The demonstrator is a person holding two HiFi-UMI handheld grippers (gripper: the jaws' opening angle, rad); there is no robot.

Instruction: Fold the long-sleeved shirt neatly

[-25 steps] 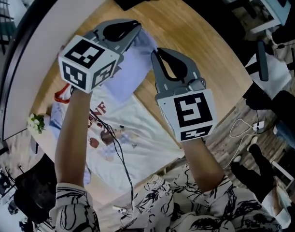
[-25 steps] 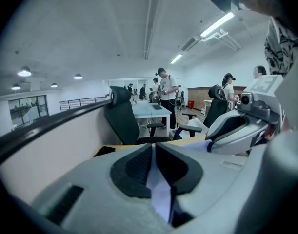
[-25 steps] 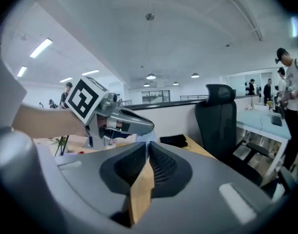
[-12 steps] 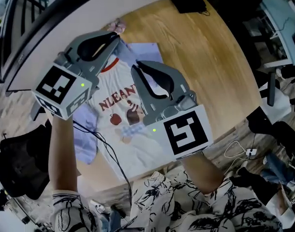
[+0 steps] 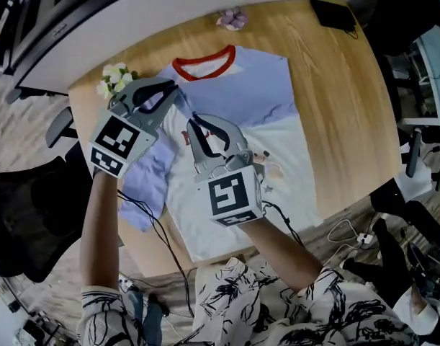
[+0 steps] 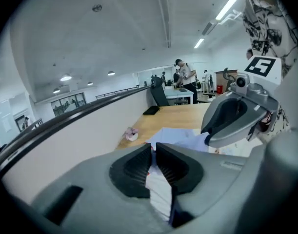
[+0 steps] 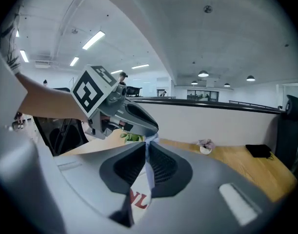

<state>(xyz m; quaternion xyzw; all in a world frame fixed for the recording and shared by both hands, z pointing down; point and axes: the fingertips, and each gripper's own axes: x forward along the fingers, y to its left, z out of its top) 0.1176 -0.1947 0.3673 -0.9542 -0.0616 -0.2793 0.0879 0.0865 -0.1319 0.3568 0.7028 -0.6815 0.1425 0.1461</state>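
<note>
The long-sleeved shirt (image 5: pixel 238 103) lies spread on the wooden table (image 5: pixel 342 114), red collar at the far side, lavender top and sleeves, white printed front. My left gripper (image 5: pixel 175 89) is shut on a fold of its fabric near the left shoulder. The right gripper (image 5: pixel 192 118) is close beside it, over the chest print, also shut on fabric. In the left gripper view, pale cloth (image 6: pixel 158 189) is pinched between the left gripper (image 6: pixel 153 147) pads, with the right gripper (image 6: pixel 236 116) ahead. In the right gripper view, the right gripper (image 7: pixel 145 147) clamps a thin cloth edge (image 7: pixel 139 199).
White flowers (image 5: pixel 115 78) lie at the table's far left corner. A small pink flower pot (image 5: pixel 232 19) and a black object (image 5: pixel 333 13) sit at the far edge. A black chair (image 5: pixel 25 215) stands left of the table, and cables (image 5: pixel 349 233) lie on the floor to the right.
Both grippers have swept together across the table with shirt fabric in them, from one end of the shirt to its collar-side left part. The whole shirt has come into view.
</note>
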